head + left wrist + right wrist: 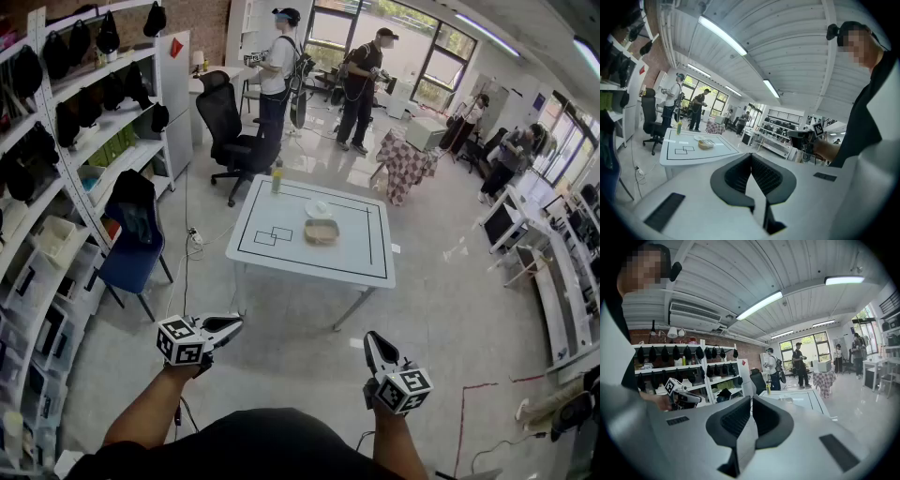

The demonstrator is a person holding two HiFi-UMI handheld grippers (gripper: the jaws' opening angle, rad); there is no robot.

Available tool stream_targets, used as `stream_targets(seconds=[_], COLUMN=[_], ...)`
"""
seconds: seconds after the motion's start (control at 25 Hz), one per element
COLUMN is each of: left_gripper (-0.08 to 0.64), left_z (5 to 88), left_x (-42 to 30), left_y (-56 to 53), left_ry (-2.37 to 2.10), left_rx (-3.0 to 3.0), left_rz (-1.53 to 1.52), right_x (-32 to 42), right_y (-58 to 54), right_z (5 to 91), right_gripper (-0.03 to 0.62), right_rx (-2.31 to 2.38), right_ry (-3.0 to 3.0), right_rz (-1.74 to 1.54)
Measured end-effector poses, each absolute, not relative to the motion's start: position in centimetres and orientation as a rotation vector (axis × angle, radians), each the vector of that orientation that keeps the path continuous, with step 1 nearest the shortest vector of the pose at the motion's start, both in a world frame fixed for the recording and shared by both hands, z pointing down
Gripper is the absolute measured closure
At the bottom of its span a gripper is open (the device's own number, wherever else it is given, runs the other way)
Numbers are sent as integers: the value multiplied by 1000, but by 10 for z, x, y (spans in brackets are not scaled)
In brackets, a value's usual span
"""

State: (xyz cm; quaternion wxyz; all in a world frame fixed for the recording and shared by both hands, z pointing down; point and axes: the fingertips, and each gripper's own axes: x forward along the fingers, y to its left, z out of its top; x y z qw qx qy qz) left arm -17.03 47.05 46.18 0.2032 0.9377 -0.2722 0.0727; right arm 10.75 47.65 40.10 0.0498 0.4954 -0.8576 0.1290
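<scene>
Little of the person is seen in the head view: both forearms are cut off by the lower edge, and a dark garment fills the bottom of the frame. What lies in the tan shallow tray [322, 231] cannot be made out, and the white round dish [319, 208] is too small to be told as a plate or a bowl. In the right gripper view most of the white rectangular bench [356, 253] is hidden behind the tool's own body. 2 tools are counted. The left tool [236, 323] is seen with its ribbed jaws pressed together at the tips, nothing between them. The right tool [370, 339] is likewise closed and empty. Both are held low over the pale floor, well apart from each other and well short of the bench. 3 things are carried on the bench: the tray near the middle, the dish just beyond it, and 1 green-yellow bottle [277, 176] upright at the far left edge. 2 small black outlined rectangles [273, 235] are drawn left of the tray. 2 standing people [278, 70] are seen beyond the bench.
</scene>
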Motion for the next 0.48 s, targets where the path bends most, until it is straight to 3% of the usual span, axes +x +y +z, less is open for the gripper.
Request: stream_targets(seconds=[0.48], left_gripper=[538], left_z=[442], left_x=[-169], left_y=[489], left_ry=[-775], left_rx=[2654], left_rz=[192], right_x=[109], right_y=[501], right_z=[395], right_gripper=[575], right_rx=[1549], right_ry=[-2557], right_rz=[310])
